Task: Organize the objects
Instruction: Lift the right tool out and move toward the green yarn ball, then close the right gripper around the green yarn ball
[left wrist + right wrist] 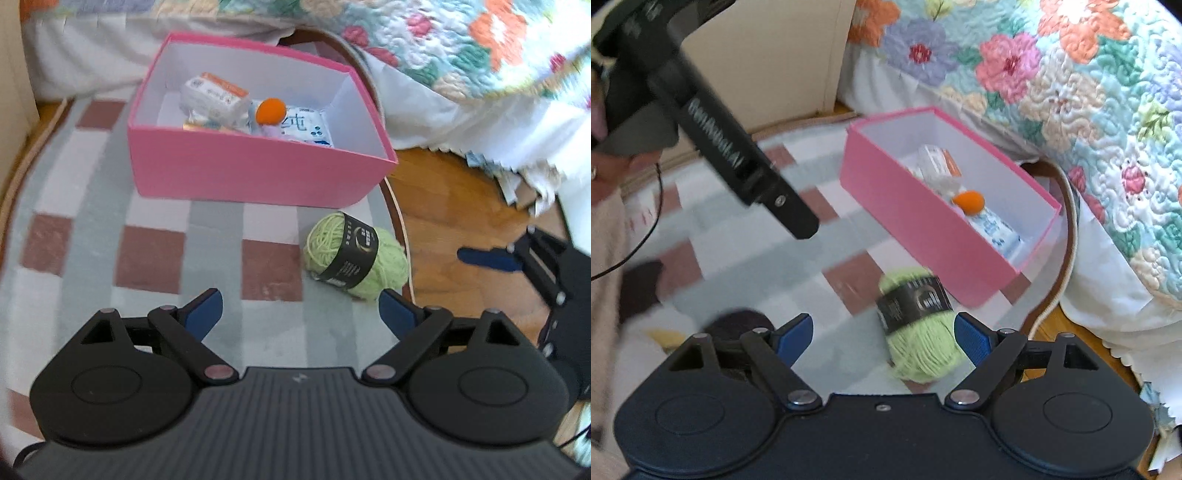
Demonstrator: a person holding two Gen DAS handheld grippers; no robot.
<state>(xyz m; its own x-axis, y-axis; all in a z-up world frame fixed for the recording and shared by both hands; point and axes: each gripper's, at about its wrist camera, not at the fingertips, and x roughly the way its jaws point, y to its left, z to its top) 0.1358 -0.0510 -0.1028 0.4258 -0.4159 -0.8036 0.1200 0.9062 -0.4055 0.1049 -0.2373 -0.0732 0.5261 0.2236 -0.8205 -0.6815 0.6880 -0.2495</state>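
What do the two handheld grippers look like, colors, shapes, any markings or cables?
The left gripper and the right gripper are both black plastic, with two round side discs, silver pivot pins and blue ribbed fingertip pads. The left's ribbed body bears a small pale logo. A thin black cable hangs beside it.

Your green yarn skein (356,255) – black label band, lying sideways on the rug, just beside the open pink box (255,176) – packets inside.

A home bedroom: a floral quilt (1052,74) drapes over a bed at the upper right of the frame, above a wooden floor (461,206) and a checked rug (147,240).
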